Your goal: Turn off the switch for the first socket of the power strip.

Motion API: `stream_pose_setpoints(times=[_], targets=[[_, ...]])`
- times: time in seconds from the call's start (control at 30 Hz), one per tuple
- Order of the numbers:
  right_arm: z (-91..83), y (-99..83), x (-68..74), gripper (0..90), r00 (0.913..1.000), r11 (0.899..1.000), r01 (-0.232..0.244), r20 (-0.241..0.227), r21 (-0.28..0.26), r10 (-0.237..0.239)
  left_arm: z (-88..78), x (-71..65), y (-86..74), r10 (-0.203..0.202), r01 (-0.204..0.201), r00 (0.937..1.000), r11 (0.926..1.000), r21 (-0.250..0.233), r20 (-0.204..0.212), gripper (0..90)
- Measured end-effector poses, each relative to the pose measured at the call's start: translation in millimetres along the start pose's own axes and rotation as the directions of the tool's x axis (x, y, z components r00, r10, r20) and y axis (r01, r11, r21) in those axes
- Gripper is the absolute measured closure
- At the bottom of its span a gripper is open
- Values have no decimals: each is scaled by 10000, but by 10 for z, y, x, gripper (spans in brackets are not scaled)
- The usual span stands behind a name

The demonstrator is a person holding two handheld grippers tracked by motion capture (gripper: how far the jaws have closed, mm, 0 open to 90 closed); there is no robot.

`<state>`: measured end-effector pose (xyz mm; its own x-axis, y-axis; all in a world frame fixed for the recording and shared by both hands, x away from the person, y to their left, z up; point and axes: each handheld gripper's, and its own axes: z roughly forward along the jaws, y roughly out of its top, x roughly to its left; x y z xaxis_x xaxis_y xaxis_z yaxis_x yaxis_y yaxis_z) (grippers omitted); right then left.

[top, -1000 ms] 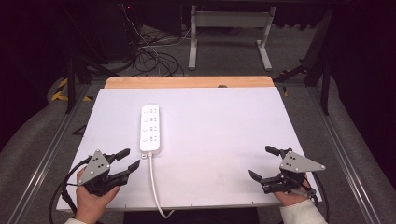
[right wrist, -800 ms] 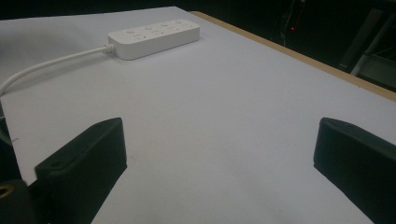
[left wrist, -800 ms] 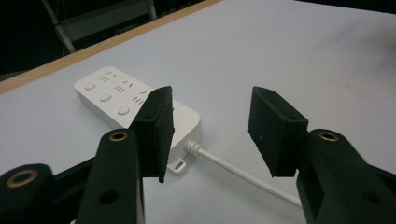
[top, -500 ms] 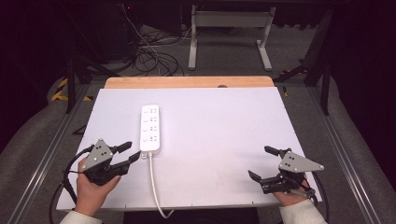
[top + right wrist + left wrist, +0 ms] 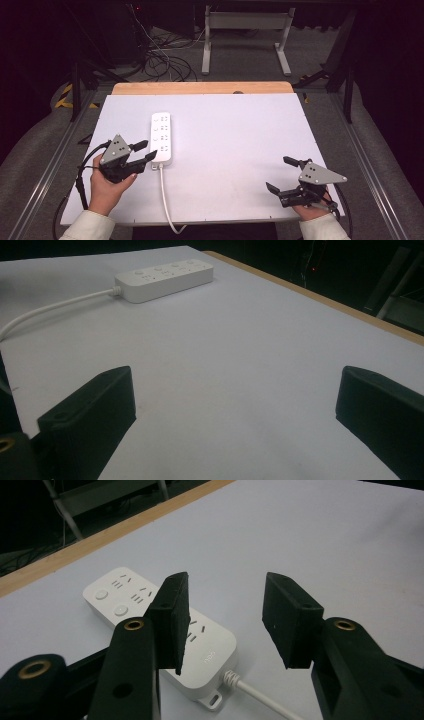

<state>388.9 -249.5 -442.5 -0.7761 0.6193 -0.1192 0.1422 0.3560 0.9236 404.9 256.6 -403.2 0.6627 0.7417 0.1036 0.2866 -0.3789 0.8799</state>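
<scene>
One white power strip [image 5: 161, 138] lies flat left of the counter's [image 5: 240, 130] centre, cord [image 5: 166, 197] trailing off the near edge. Judged rigid, light, smooth plastic; best gripped across its narrow sides. Left hand-held gripper [image 5: 143, 151], jaws apart, hovers at its cord end. Right hand-held gripper [image 5: 282, 174] gapes wide near the near-right corner.

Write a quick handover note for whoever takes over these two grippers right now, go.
Left gripper: open, holding nothing, jaws at the cord end of the white power strip, not closed on it.
Right gripper: open, holding nothing, low over the white table top near its front right corner, well away from the strip.
Power strip lies flat left of centre; its cord runs off the front edge.
Done: nothing gripped.
Left: probably closing the left gripper on the strip.
</scene>
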Motion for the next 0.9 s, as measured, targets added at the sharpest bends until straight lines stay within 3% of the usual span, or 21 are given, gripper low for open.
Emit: stream_pose_setpoints(times=[0.37,0.6,0.67,0.73,0.9], targets=[[4,1,5,38,10000,10000,9,-61,-1,-9,32,34,51,-25,25,10000,9997,227,-2,585],[3,-1,2,38,10000,10000,3,-78,-25,-4,46,87,109,-222,198,9991,9976,666,349,745],[2,0,6,38,10000,10000,18,-73,-12,-18,53,94,137,-205,187,9995,9968,772,237,846],[2,0,7,38,10000,10000,24,-72,-24,-24,60,109,156,-95,76,9998,9959,901,202,885],[6,-1,7,38,10000,10000,20,-80,-2,-20,117,147,205,-258,204,9990,9900,1396,370,900]])
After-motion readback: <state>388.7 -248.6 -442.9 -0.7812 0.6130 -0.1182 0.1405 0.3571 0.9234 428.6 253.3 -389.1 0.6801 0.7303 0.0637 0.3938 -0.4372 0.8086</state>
